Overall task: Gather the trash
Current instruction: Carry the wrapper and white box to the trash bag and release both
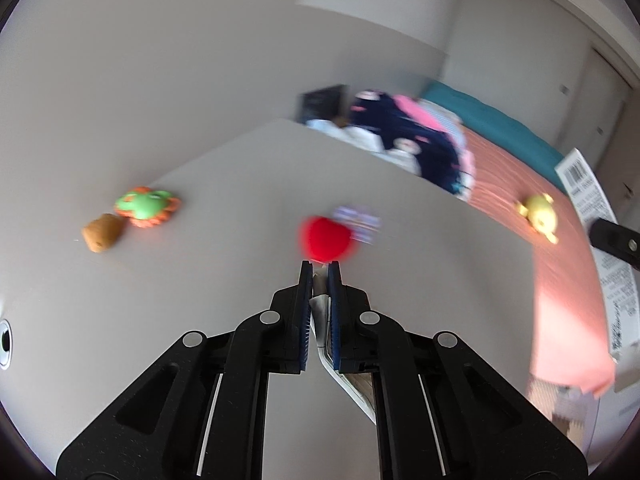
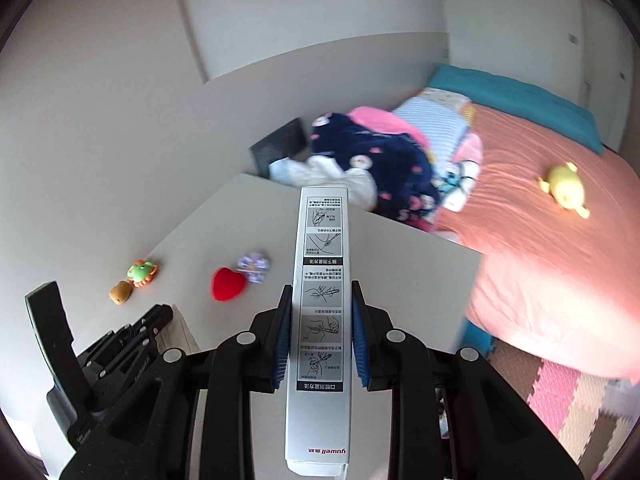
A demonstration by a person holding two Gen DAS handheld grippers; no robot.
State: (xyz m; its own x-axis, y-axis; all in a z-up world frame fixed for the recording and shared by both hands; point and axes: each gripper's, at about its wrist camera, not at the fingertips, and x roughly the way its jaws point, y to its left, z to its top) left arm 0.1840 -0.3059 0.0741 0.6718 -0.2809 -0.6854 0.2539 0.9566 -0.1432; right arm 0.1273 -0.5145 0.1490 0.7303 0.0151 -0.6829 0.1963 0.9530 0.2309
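My right gripper (image 2: 319,292) is shut on a long white cardboard box (image 2: 320,288) printed with instruction drawings, held above the grey table (image 2: 400,256). The box also shows at the right edge of the left wrist view (image 1: 600,216). My left gripper (image 1: 320,270) is shut on a thin flat piece of whitish packaging (image 1: 320,312), which hangs down between the fingers. The left gripper shows at the lower left of the right wrist view (image 2: 160,316).
On the table lie a red heart (image 1: 326,240), a purple paper flower (image 1: 358,222), a green and orange toy (image 1: 146,206) and a brown lump (image 1: 100,234). Beyond the table is a bed (image 2: 560,248) with clothes (image 2: 380,160) and a yellow plush (image 2: 566,190).
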